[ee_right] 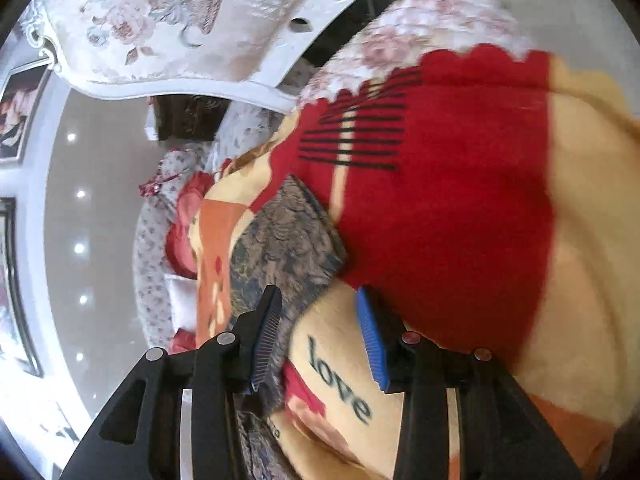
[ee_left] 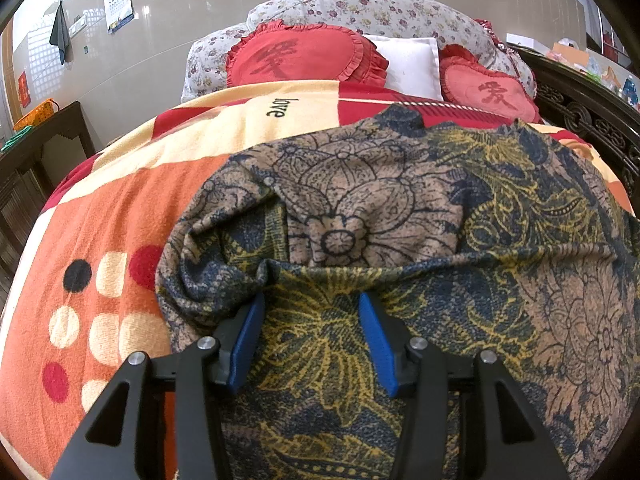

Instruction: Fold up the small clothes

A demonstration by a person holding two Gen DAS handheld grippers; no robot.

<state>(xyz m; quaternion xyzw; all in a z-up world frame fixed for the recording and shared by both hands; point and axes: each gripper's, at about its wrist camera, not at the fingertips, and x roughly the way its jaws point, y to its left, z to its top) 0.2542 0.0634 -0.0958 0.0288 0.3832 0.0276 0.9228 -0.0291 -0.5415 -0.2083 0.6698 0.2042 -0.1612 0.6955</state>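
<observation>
Bedding fills the left wrist view: a red, orange and cream blanket spread over the bed, heart-shaped red cushions at the far end. On it lies the floral patterned garment, rumpled, with a fold ridge running across it just beyond the left gripper. Its blue pads stand roughly half apart above the cloth — nothing is pinched between them.

From the right wrist view, tilted and blurred, the same garment sits left of centre on the blanket. The right gripper hovers over the cream patch bearing the word "love", fingers parted and empty, its left finger over the garment's near edge.

To fold well, each gripper should probably take a corner — not mid-cloth — and flatten the ridge first.
</observation>
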